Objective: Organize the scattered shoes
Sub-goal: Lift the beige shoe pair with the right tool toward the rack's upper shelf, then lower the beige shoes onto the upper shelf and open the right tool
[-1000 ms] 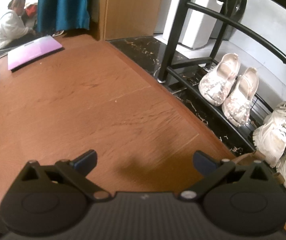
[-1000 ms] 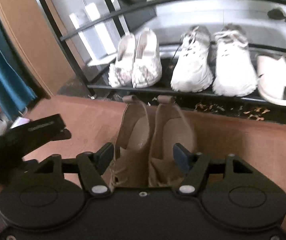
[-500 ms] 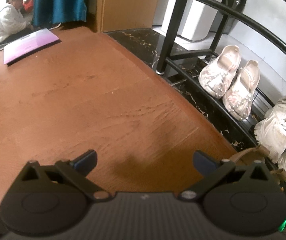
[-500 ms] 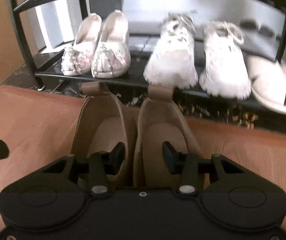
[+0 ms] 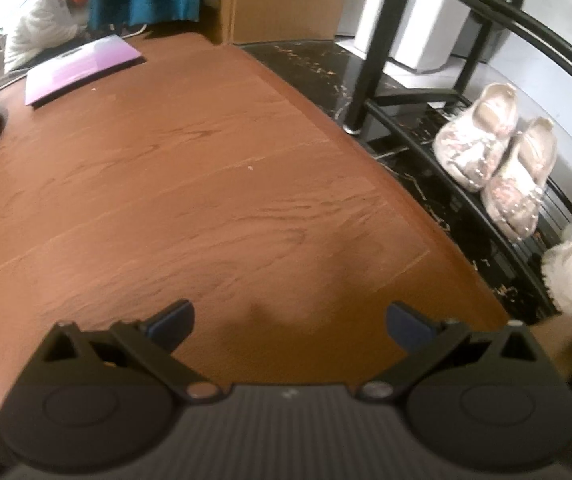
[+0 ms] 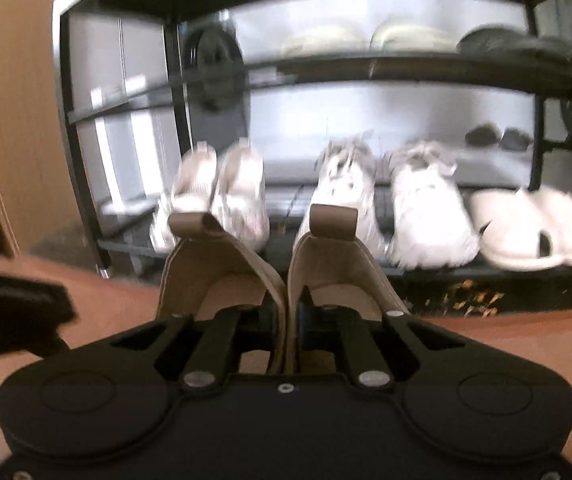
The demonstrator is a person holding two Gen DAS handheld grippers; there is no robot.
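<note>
R gripper (image 6: pixel 286 316) clamps tan boots' (image 6: pixel 282 280) touching inner walls; L gripper (image 5: pixel 287 320) spread, empty. Carry pair level to rack (image 6: pixel 365 68), keep pinch tight, avoid far sneakers (image 6: pixel 381 200).

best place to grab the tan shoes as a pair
Pinch the two touching inner collar walls of the tan shoes, coming from above and behind the heels. The shoes stand side by side with open tops, so one finger drops into each. The right gripper already grips there.
</note>
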